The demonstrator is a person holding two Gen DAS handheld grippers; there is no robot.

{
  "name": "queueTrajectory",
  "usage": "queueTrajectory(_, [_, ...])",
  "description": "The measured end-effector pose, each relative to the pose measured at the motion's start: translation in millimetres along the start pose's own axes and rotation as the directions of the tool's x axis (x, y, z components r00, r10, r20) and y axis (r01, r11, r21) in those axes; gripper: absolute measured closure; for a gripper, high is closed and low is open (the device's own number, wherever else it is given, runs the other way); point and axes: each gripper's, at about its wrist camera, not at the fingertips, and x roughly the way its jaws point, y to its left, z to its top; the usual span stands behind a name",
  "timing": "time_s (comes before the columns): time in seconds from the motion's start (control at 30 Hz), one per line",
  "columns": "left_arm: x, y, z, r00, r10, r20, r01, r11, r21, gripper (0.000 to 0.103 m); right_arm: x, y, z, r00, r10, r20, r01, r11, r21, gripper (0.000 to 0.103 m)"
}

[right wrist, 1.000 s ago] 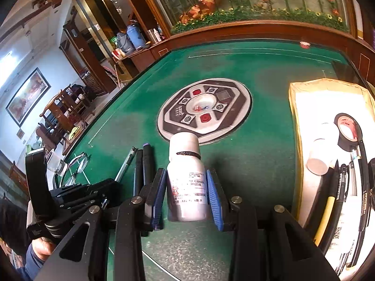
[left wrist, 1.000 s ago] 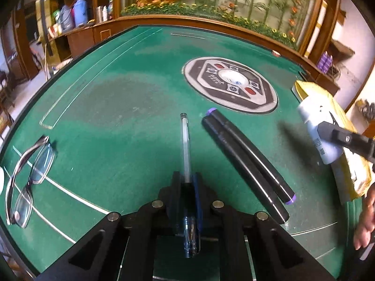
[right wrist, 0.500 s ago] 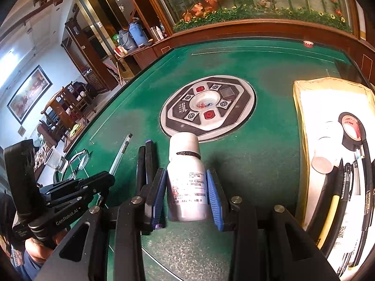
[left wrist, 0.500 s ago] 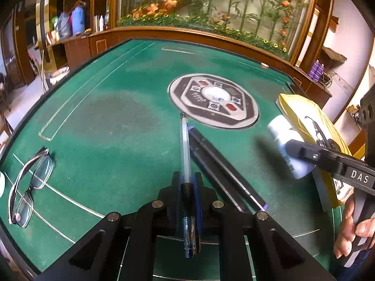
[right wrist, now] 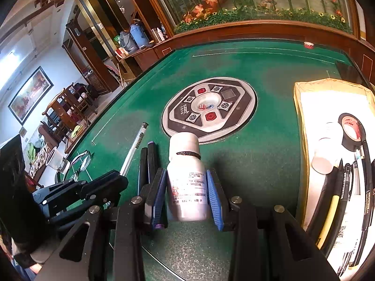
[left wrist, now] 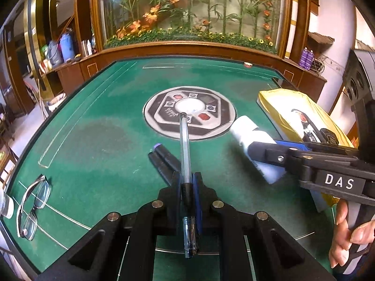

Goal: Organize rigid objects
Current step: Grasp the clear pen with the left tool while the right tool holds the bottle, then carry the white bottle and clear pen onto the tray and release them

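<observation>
My left gripper (left wrist: 186,180) is shut on a clear pen (left wrist: 185,145) and holds it above the green table, pointing at the round centre panel (left wrist: 211,126). My right gripper (right wrist: 186,182) is shut on a white pill bottle (right wrist: 187,175), held above the felt; the bottle also shows in the left wrist view (left wrist: 248,140). Two black markers (right wrist: 147,164) with purple ends lie side by side on the felt, between the two grippers. The left gripper (right wrist: 105,185) with the pen (right wrist: 136,147) shows in the right wrist view.
A yellow-edged tray (right wrist: 302,121) at the right holds a tape roll (right wrist: 351,126), a white cup (right wrist: 328,147) and several pens. Glasses (left wrist: 32,208) lie at the table's left edge next to a small jar (right wrist: 57,161). A wooden rail (left wrist: 187,51) runs along the far side.
My left gripper has lifted the pen and swung it right, over the markers toward the centre panel. My right gripper with the bottle has come closer to the left one.
</observation>
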Motion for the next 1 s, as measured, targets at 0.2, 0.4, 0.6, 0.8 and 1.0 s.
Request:
queueTrajectory(0.2, [-10,-13,5,0.999,0.017,0.036,-0.018,0.999,0.039,0.094,-10,-3,2,1.0,0.013,0.02,-0.014,1.0,0.014,0.07])
queueTrajectory(0.4, [-14,-27,9,0.999,0.013,0.051,-0.017,0.997,0.07,0.093,-29,-15,-1,0.998,0.015,0.057,-0.018,0.999,0.039,0.07])
queueTrajectory(0.6, [-16,-42,12,0.999,0.002,0.054,-0.008,0.995,0.1,0.093,-46,-34,-6,0.996,-0.003,0.085,-0.004,0.997,0.072,0.07])
queueTrajectory(0.8, [-14,-58,17,0.999,-0.026,0.048,0.02,0.992,0.121,0.094,-62,-57,-5,0.992,-0.016,0.126,-0.001,0.992,0.13,0.069])
queueTrajectory(1.0, [-10,-76,27,0.995,-0.095,0.018,0.093,0.989,0.114,0.094,-77,-87,-3,0.985,-0.052,0.164,0.016,0.976,0.215,0.069])
